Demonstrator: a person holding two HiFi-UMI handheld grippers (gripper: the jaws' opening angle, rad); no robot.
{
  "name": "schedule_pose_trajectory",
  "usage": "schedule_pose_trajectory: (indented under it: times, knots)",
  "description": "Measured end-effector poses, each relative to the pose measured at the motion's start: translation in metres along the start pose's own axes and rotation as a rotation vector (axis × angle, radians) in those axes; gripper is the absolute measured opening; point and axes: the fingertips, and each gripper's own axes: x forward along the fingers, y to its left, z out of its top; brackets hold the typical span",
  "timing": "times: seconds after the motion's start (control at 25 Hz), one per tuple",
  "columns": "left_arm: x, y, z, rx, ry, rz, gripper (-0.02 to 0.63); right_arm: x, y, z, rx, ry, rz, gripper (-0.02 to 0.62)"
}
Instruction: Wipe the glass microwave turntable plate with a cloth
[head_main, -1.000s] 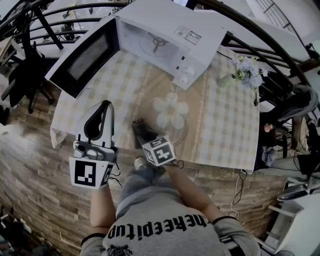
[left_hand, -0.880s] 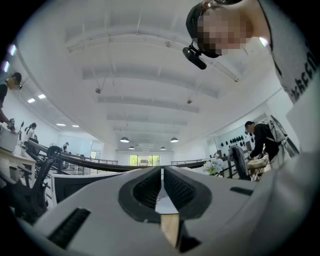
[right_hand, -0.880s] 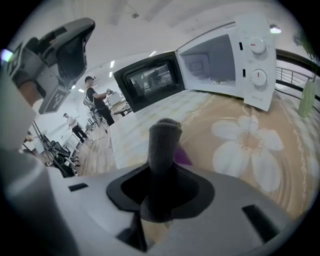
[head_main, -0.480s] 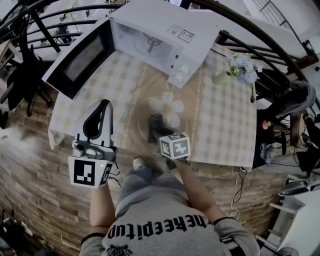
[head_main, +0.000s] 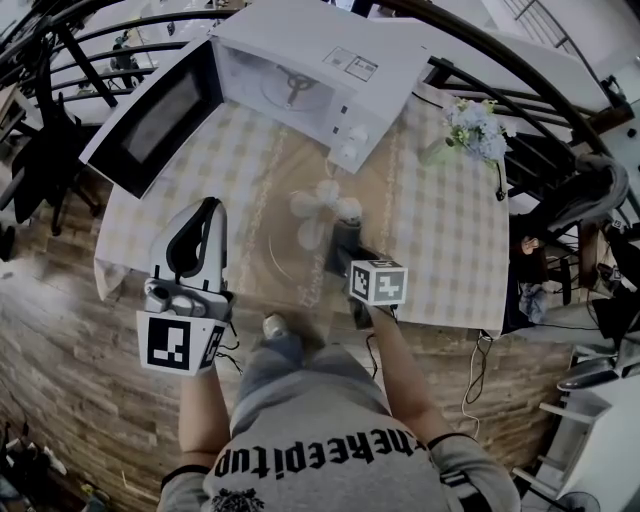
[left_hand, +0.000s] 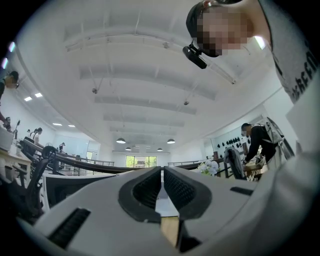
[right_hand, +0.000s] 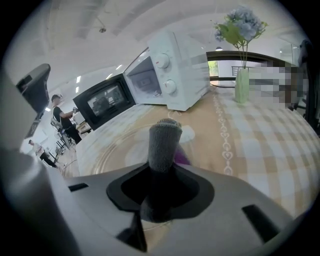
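The round glass turntable plate (head_main: 277, 262) lies on the checked tablecloth in front of the microwave, with a white flower shape (head_main: 318, 208) showing at its far side. In the right gripper view its rim (right_hand: 107, 152) curves to the left of the jaws. My right gripper (head_main: 343, 236) is over the plate's right part, shut on a rolled dark grey cloth (right_hand: 164, 142) that sticks out past the jaws. My left gripper (head_main: 209, 210) is held up at the table's near left, clear of the plate, jaws shut with nothing between them (left_hand: 162, 181).
A white microwave (head_main: 320, 70) stands at the back of the table (head_main: 450, 250), its door (head_main: 150, 115) swung open to the left. A green vase of pale flowers (right_hand: 241, 75) stands at the back right. Dark railings and chairs surround the table.
My right gripper has swept the cloth from the plate's near left side across to its right side. The left gripper has stayed where it was.
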Motion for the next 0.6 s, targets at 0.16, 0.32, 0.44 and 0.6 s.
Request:
schedule_pose_trajectory:
  times: [0.16, 0.32, 0.44, 0.6]
  knots:
    - [-0.003, -0.004, 0.001, 0.002, -0.003, 0.0, 0.018, -0.005, -0.022, 0.0, 0.034, -0.011, -0.028, 0.115]
    - [-0.005, -0.005, 0.003, 0.003, -0.005, 0.006, 0.018, -0.005, -0.026, -0.001, 0.035, 0.009, -0.048, 0.115]
    - [-0.007, -0.007, 0.004, 0.004, -0.006, 0.006, 0.018, -0.009, -0.008, 0.001, 0.0, 0.025, -0.04, 0.114]
    - [-0.008, -0.009, 0.003, 0.003, -0.004, 0.005, 0.018, -0.009, 0.063, -0.004, -0.046, 0.018, 0.119, 0.114]
